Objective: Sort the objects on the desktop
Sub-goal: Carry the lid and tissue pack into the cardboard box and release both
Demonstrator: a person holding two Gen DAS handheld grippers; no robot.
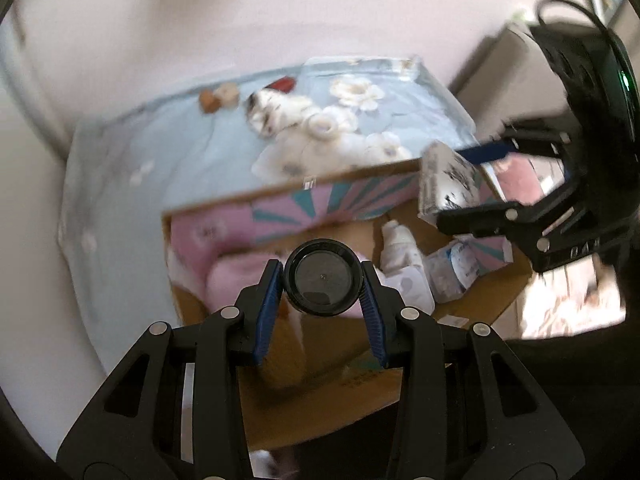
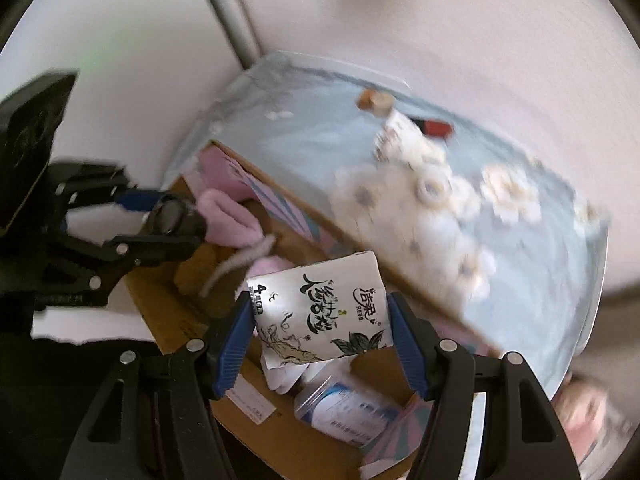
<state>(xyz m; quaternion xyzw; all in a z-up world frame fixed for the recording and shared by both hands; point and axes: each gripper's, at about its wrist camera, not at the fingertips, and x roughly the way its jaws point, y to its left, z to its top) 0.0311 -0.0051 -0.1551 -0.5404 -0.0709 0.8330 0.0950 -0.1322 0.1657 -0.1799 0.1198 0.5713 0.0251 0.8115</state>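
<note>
My left gripper (image 1: 322, 282) is shut on a black round bottle (image 1: 323, 282), held over the open cardboard box (image 1: 484, 304). From the right wrist view the same bottle (image 2: 170, 216) hangs at the left above the box (image 2: 168, 312). My right gripper (image 2: 320, 316) is shut on a white tissue pack (image 2: 322, 314) with black lettering, above the box's near side. That pack (image 1: 446, 186) and the right gripper (image 1: 468, 182) show at the right in the left wrist view. Pink cloth (image 1: 240, 276) and a blue-white packet (image 1: 454, 272) lie inside the box.
A table with a light blue flowered cloth (image 1: 132, 152) carries the box. At the back lie two small wooden blocks (image 1: 218, 98), a red item (image 1: 282, 85), a white tape roll (image 1: 322, 127) and a patterned white pack (image 1: 262, 114). A pale wall stands behind.
</note>
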